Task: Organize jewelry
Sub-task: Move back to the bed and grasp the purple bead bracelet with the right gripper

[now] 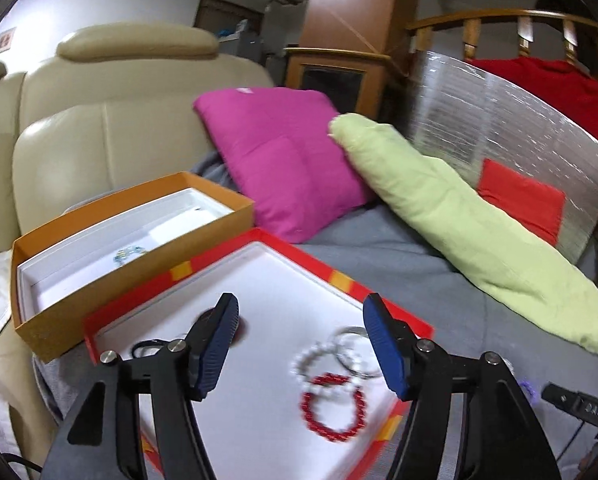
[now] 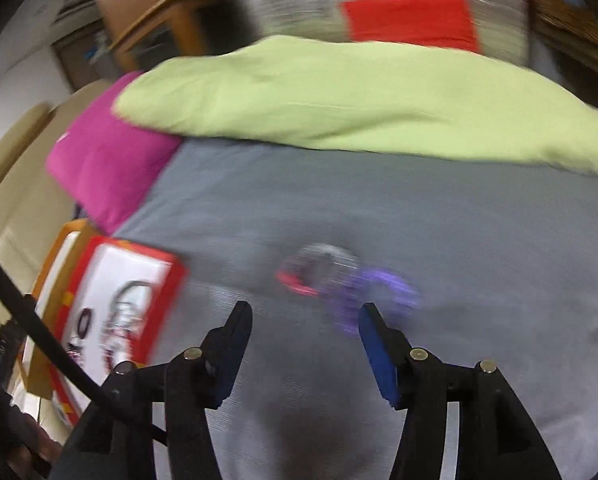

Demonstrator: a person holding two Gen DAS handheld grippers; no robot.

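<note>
Left hand-held gripper released (empty) | red tray: red bracelet, white bracelet | orange box: blue trinket

Cream leather sofa, pink cushion, green pillow, grey cover.

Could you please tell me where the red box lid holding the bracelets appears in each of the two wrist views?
Left wrist view: the red box lid fills the lower centre, right under the open left gripper.
Right wrist view: it sits at the lower left edge, blurred, left of the open right gripper.
Shared landmark: the pink pillow, beyond the lid in both views.
</note>
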